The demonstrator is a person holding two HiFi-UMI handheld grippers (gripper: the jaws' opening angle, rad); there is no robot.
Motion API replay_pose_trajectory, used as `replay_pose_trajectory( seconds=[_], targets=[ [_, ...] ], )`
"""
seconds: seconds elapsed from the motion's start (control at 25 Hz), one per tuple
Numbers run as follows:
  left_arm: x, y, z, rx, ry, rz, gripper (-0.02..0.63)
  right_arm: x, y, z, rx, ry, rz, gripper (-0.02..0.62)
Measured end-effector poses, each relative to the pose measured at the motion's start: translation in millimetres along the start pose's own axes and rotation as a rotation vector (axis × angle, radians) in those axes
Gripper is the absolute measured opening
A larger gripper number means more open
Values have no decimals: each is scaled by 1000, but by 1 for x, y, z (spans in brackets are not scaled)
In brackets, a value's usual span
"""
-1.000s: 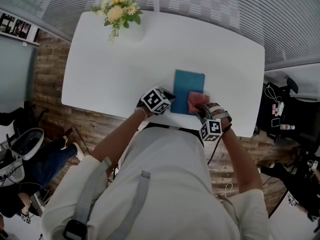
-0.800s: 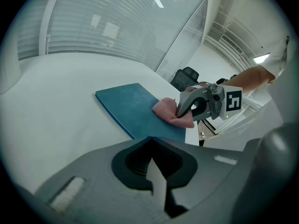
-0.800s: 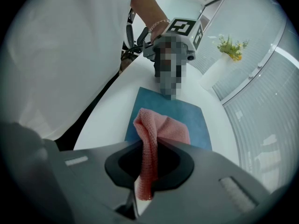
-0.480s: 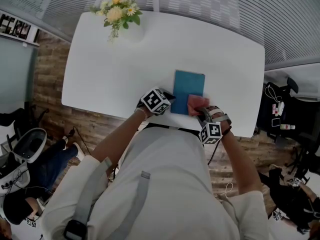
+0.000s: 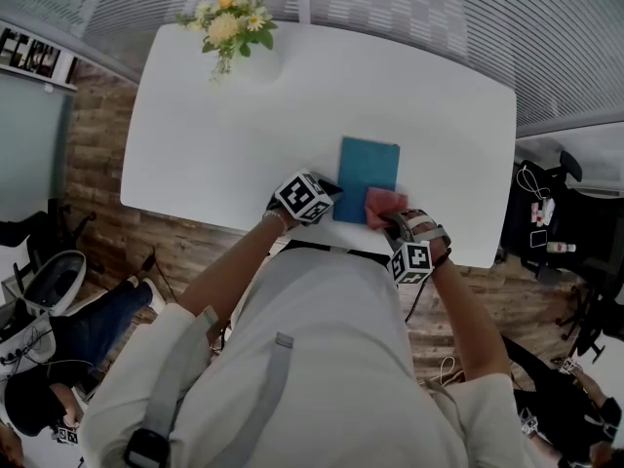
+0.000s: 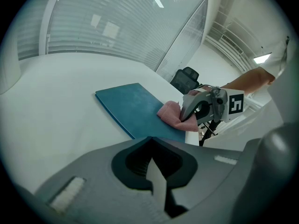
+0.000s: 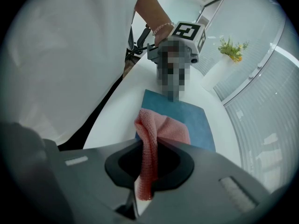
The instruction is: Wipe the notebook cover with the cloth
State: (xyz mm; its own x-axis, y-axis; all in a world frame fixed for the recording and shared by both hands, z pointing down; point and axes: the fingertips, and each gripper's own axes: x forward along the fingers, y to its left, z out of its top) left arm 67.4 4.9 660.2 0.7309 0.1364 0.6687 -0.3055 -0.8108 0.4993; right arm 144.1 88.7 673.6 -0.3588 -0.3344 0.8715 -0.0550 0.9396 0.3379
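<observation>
The right gripper (image 7: 145, 181) is clamping a pink knitted cloth (image 7: 166, 127) on the flat teal notebook (image 5: 368, 169); the left gripper (image 6: 154, 171) is sitting closed, empty; a white vase (image 5: 261, 63) is holding yellow flowers (image 5: 229, 22).

The right gripper (image 5: 394, 222) draws back a little toward the near edge of the table (image 5: 468, 247), and its marker cube sits lower in the head view. The pink cloth (image 5: 381, 204) clamped in its jaws slides with it along the notebook (image 5: 367, 167) toward the near right corner, baring slightly more blue cover. A bystander's legs (image 5: 102, 320) on the floor at left shift.
</observation>
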Motion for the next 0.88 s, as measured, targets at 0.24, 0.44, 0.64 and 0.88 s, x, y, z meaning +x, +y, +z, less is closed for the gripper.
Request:
replay_pose_trajectory(
  seconds=[0.24,0.44,0.64,0.88],
  targets=[
    [0,0,0,0,-1,-1,-2,-1,4,0,-2,-2,11,6],
    [0,-1,0,1,0,1,-2,-2,5,1,0,-2,8,6],
    [0,0,0,1,0,2,-2,-3,8,1,5,-5,10,6],
    [-1,-1,0,3,-1,3,-2,-4,9,2,30,-6,6,6]
  ],
)
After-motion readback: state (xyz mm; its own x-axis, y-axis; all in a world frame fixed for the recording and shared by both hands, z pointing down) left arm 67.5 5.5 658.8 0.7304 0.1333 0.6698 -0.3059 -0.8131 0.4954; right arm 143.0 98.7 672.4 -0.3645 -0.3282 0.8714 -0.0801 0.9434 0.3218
